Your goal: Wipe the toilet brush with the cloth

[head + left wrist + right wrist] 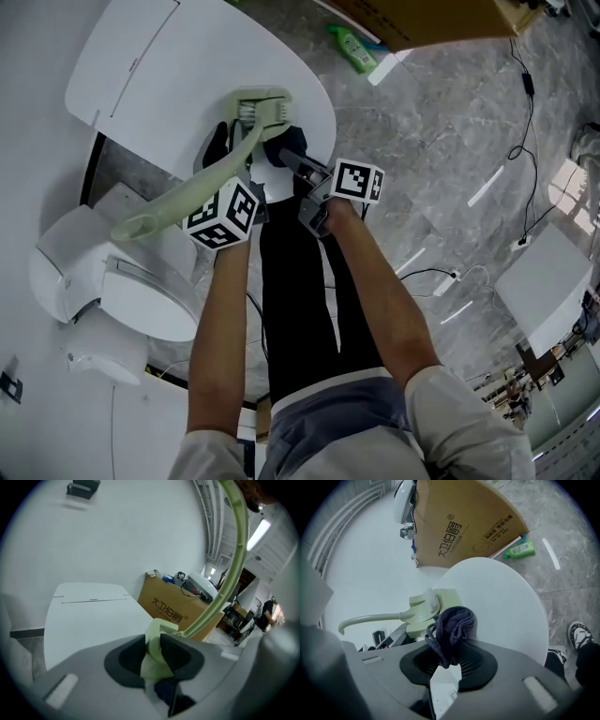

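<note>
Currently, site: we see a round white table (pixel 187 56) on a grey marble floor (pixel 441 141); all positions below are given from that table.
Toilet brush: the pale green plastic toilet brush (pixel 187 202) has its white-bristled head over the table's edge nearest the person. Its curved handle runs off the table towards a white toilet (pixel 103 291).
Left gripper: we find the left gripper (pixel 230 155) clamped on the brush at its neck, just off the table's near edge. Both jaws press the green plastic.
Right gripper: the right gripper (pixel 447 653) is closed on a bunched dark blue knitted cloth (pixel 452 625) at the same edge of the table.
Cloth: it sits against the side of the brush head, above the tabletop; we cannot confirm that it touches the bristles.
Cardboard box: a large brown cardboard box (pixel 459 522) with printed lettering stands on the far side of the table.
Bottle: a green plastic bottle (pixel 354 49) lies on the floor between the table and the box.
</note>
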Tool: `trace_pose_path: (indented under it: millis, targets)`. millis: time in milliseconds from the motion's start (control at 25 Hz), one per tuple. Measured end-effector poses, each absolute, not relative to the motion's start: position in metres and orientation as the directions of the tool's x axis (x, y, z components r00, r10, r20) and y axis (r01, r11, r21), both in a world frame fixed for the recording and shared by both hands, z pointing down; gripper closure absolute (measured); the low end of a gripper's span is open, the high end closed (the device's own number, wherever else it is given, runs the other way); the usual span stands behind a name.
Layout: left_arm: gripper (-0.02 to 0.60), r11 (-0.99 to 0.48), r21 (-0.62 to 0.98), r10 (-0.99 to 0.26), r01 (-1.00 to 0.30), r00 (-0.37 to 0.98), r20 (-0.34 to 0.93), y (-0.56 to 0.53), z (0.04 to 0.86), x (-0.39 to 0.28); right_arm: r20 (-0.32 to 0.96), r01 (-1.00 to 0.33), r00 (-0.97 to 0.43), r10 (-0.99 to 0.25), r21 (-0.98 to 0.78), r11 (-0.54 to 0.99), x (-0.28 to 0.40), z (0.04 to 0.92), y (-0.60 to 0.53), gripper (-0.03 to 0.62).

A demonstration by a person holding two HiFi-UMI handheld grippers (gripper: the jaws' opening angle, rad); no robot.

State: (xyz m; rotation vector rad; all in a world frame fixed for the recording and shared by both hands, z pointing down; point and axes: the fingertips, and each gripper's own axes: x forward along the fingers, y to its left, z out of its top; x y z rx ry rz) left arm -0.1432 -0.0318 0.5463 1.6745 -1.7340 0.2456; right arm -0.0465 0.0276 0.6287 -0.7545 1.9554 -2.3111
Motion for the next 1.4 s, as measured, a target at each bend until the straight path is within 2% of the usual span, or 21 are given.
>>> trace_pose_path:
  millis: [360, 600, 1000, 1400]
  targets:
    - [0.581, 0.137, 0.334, -0.799, -0.933, 0.095, 0.593, -0.031, 0.547, -0.143, 0.288, -0.183, -0.88, -0.377, -0.939, -0.291, -0.056, 0.629, 0.031, 0.508]
    - [0.581, 0.129, 0.332, -0.799, -0.934, 0.1, 0.593, -0.033, 0.548, -0.142, 0.317, -0.175, -0.871, -0.374, -0.914, -0.367, -0.057, 0.639, 0.038, 0.508]
    - [0.581, 0.109, 0.308, -0.799, -0.945, 0.101, 0.593, -0.034, 0.546, -0.139, 0.183, 0.046, -0.89, -0.419, -0.876, -0.48, -0.069, 0.624, 0.036, 0.508]
    - [0.581, 0.109, 0.302, -0.795, -0.947, 0.099, 0.599, -0.033, 0.547, -0.14, 0.151, 0.038, -0.917, -0.369, -0.889, -0.456, -0.067, 0.61, 0.035, 0.508]
